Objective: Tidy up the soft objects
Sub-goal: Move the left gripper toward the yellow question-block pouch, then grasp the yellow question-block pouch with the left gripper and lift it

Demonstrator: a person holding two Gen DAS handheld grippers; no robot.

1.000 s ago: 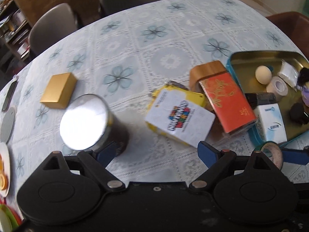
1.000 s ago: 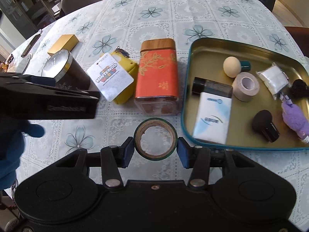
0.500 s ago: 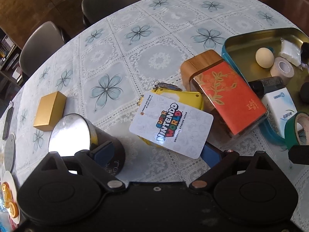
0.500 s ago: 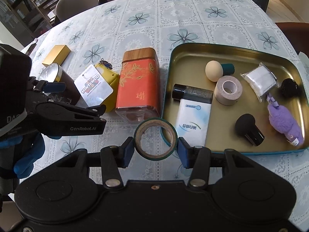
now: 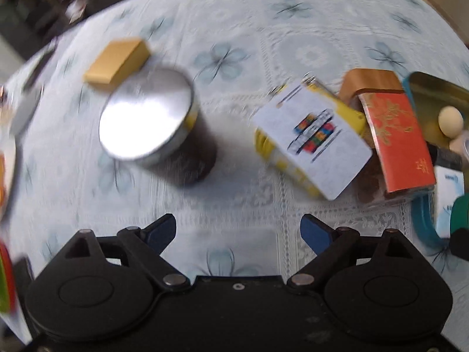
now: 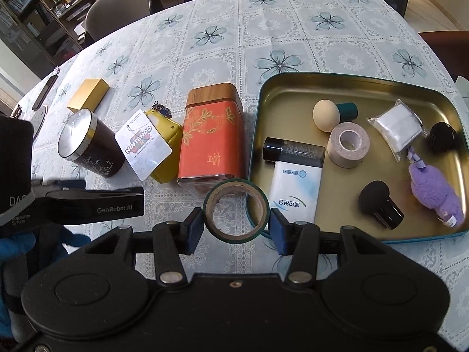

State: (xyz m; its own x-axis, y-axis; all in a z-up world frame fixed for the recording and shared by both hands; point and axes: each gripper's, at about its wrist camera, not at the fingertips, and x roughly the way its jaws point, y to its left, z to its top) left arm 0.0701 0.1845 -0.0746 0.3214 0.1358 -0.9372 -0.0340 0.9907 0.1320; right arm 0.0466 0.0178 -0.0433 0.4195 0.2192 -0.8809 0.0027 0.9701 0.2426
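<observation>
- Right wrist view: my right tool (image 6: 236, 225) has its pads clamped on a green tape roll (image 6: 236, 209), held up just off the near-left corner of the gold tray (image 6: 354, 83).
- Soft stuff already in that tray: purple plush (image 6: 436, 195), beige sponge (image 6: 325, 115), black puff (image 6: 374, 194) and a bagged white pad (image 6: 395, 127), plus a beige tape roll (image 6: 348, 144) and a white bottle (image 6: 294, 180).
- On the surface (image 6: 293, 20) left of the tray: red tin (image 6: 211, 138), yellow pouch (image 6: 164, 146) with a white tag, dark jar (image 6: 88, 143), gold box (image 6: 88, 94).
- Left wrist view is pretty blurry, but my left tool (image 5: 238, 231) is gaping wide with nothing in it; its jaws have just been closing a touch. Only bare cloth shows between the fingers, and the dark jar (image 5: 159, 126) and yellow pouch (image 5: 307, 138) sit beyond them.
- Blue-gloved hand (image 6: 17, 246) is on the left tool's grip.
</observation>
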